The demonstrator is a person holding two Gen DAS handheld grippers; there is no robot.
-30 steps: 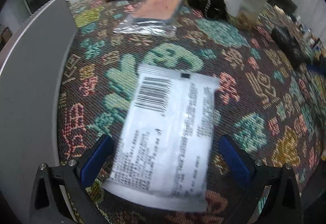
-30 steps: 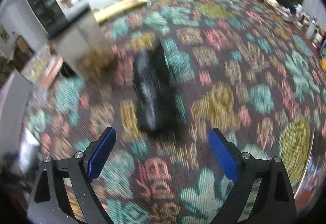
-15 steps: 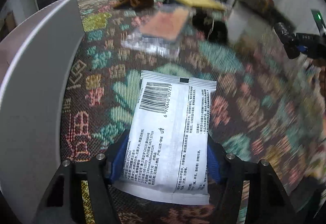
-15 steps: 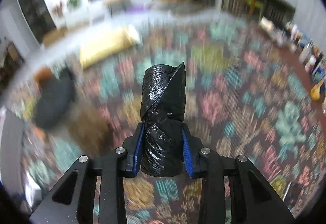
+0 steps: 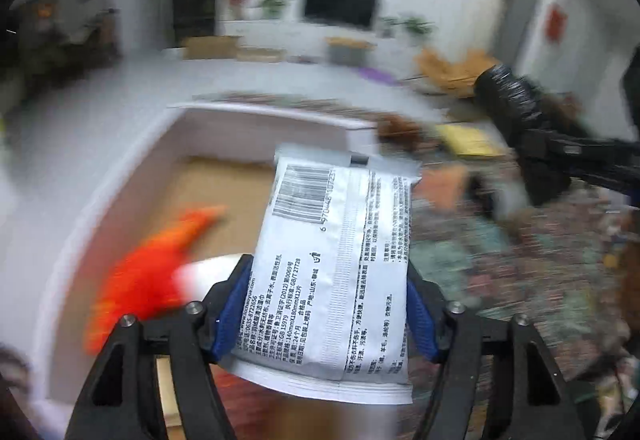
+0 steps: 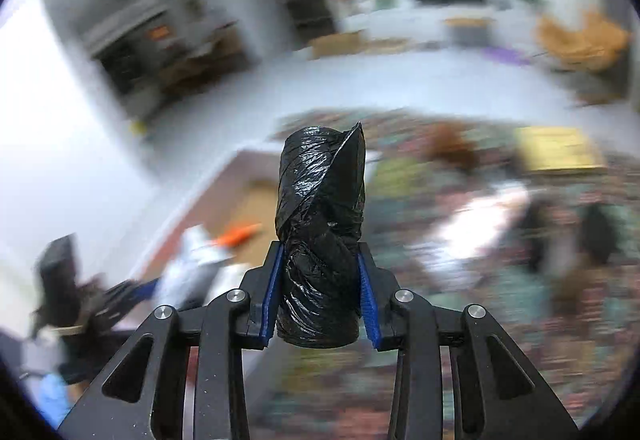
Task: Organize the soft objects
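My left gripper point(image 5: 326, 314) is shut on a white wipes packet point(image 5: 340, 260) with a barcode, held in the air beside a white box point(image 5: 120, 192) with a brown bottom. An orange-red soft thing point(image 5: 148, 272) lies blurred in the box. My right gripper point(image 6: 320, 292) is shut on a roll of black plastic bags point(image 6: 320, 224), held upright in the air. That roll also shows in the left wrist view point(image 5: 508, 100) at the upper right. The box shows in the right wrist view point(image 6: 224, 196) to the left of the roll.
The patterned cloth point(image 5: 520, 260) carries more soft items: a yellow packet point(image 6: 556, 148), a brown plush point(image 6: 452, 144), a clear packet point(image 6: 484, 216) and dark things point(image 6: 596, 236). Both views are blurred. A room with a TV point(image 5: 340, 6) lies behind.
Both grippers closed on their items, the left on the wipes packet and the right on the black roll, and lifted them off the cloth. Both have swung left toward the white box.
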